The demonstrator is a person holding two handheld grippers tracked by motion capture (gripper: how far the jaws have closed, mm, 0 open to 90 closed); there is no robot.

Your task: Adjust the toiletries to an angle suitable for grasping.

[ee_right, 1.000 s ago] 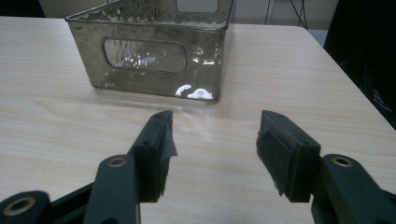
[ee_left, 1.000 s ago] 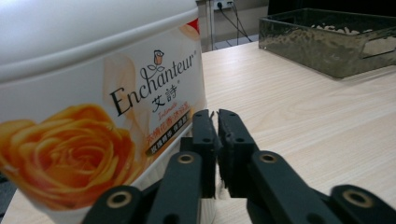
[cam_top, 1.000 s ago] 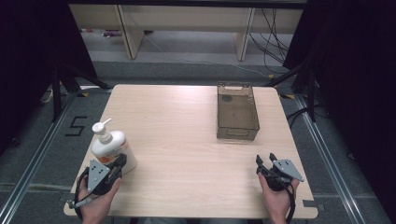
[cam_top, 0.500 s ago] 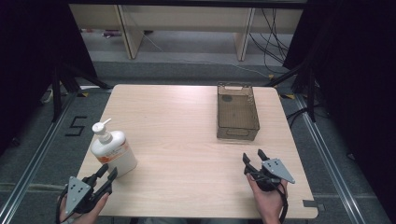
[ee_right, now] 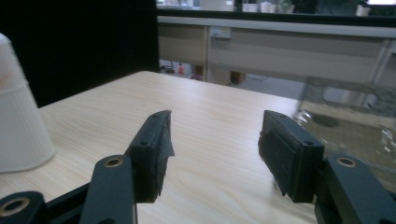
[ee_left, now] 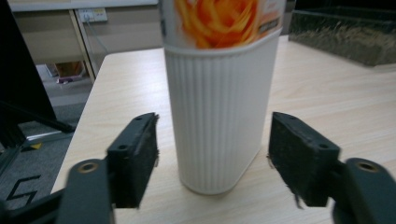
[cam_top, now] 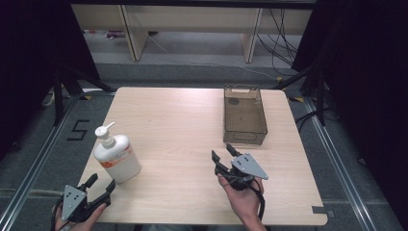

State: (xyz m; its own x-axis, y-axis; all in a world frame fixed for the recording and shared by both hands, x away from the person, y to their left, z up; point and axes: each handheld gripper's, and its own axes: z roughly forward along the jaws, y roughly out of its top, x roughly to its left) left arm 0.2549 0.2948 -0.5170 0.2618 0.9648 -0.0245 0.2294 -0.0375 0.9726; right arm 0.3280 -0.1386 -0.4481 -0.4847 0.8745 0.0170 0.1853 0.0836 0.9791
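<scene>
Near the tabletop's front-left corner: left gripper (cam_top: 100,189), jaws spread wide, aimed at the bottle (cam_top: 117,156) standing upright just ahead. Seen from the left gripper view, pads (ee_left: 138,156) flanking the ribbed white base (ee_left: 215,126) on both sides, clear gaps between, nothing touching yet. Probably lined up low so that a squeeze would land on the wide flat sides rather than the pump top. Kept close to the left edge, bottle within easy reach of that hand alone.

Further right, near the front edge at mid-table: right gripper (cam_top: 225,154), jaws likewise apart, holding nothing, pointed toward the bin (cam_top: 245,137). From the right gripper view, bare wood between the pads (ee_right: 289,154), bin (ee_right: 355,126) off to one side. Likely waiting in reserve, perhaps to steady the bin, set by the right edge as the probable destination.
</scene>
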